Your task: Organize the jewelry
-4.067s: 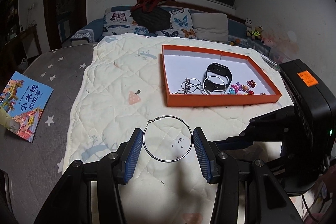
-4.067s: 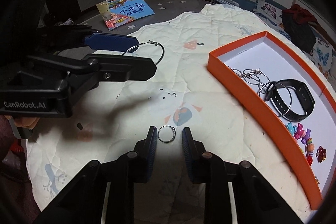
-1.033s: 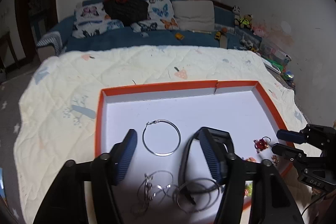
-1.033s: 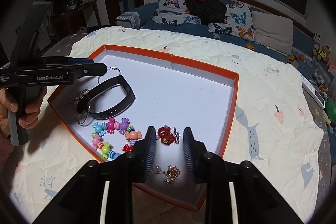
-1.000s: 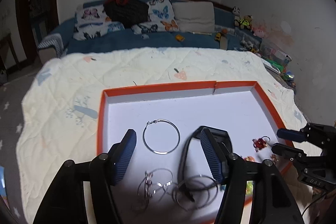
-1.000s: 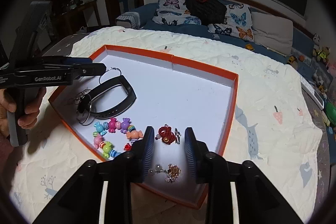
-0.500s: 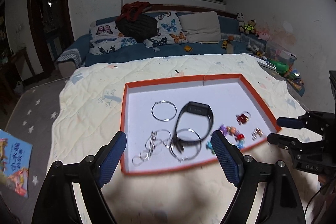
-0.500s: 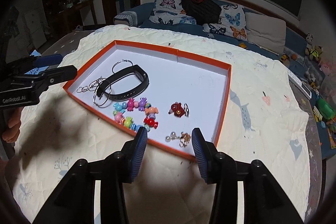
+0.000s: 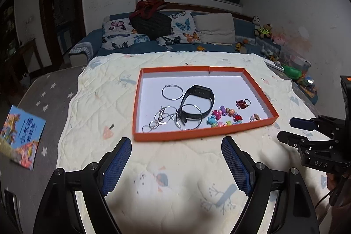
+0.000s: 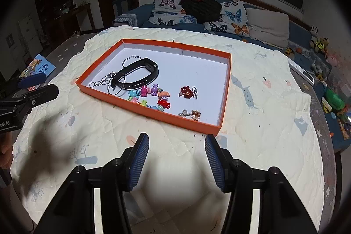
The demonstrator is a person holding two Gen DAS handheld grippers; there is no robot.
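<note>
An orange tray [image 9: 206, 133] with a white floor lies on the cream quilt [image 9: 92, 106]. In it are a hoop earring [image 9: 162, 92], a black wristband [image 9: 199, 89], thin tangled hoops [image 9: 161, 118], coloured candy beads [image 9: 223, 116], a red charm [image 9: 240, 103] and small studs [image 9: 254, 117]. My left gripper [image 9: 175, 146] hangs wide open over bare quilt, just short of the tray's near wall, nothing between its fingers. My right gripper [image 10: 176, 139] is short of the tray's [image 10: 153, 116] near wall; its jaws are opening, empty. A small ring [image 10: 194, 92] lies by the red charm [image 10: 186, 91].
A picture book [image 9: 19, 133] lies on the grey star-patterned mat at the left. Behind the quilt stands a blue sofa [image 9: 140, 49] with butterfly cushions and a dark bag. Toys are piled at the far right [image 9: 294, 74].
Both grippers have drawn back from over the tray to the quilt in front of it. Their jaws have widened. The hoop earring and small ring lie in the tray.
</note>
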